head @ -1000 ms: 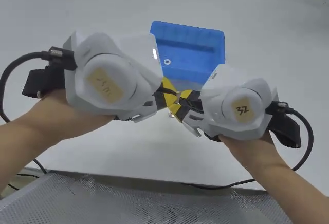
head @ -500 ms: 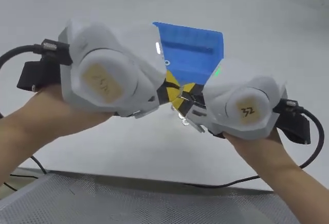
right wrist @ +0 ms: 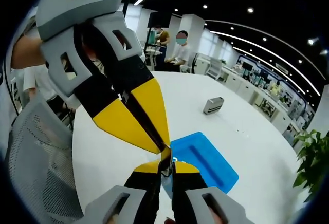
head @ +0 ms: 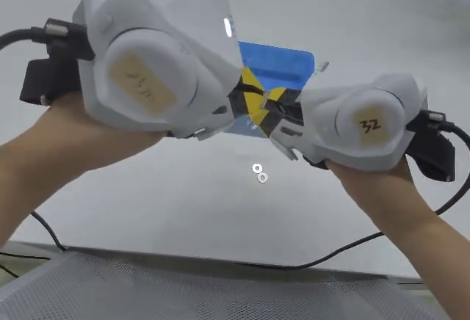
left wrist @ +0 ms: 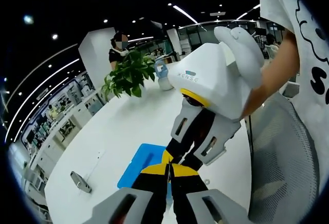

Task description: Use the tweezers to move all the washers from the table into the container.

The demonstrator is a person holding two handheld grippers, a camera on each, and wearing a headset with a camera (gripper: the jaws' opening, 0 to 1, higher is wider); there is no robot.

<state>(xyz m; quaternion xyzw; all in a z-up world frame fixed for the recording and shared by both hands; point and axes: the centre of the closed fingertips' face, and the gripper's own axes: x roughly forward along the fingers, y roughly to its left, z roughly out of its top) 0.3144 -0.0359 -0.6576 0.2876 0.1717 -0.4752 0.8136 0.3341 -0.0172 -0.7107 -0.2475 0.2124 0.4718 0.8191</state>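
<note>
Left tool (head: 254, 104) and right tool (head: 274, 109), both narrowed, are touching tips; the right is seemingly pinching tweezers (right wrist: 165, 155). Two washers (head: 256, 168) are lying on the surface (head: 183, 210).

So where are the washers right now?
In the head view, two small silver washers lie mid-frame on the white table, nearer the person than the blue rectangular container.

Potted plant (left wrist: 126, 77), mesh chair (left wrist: 280, 149)
</note>
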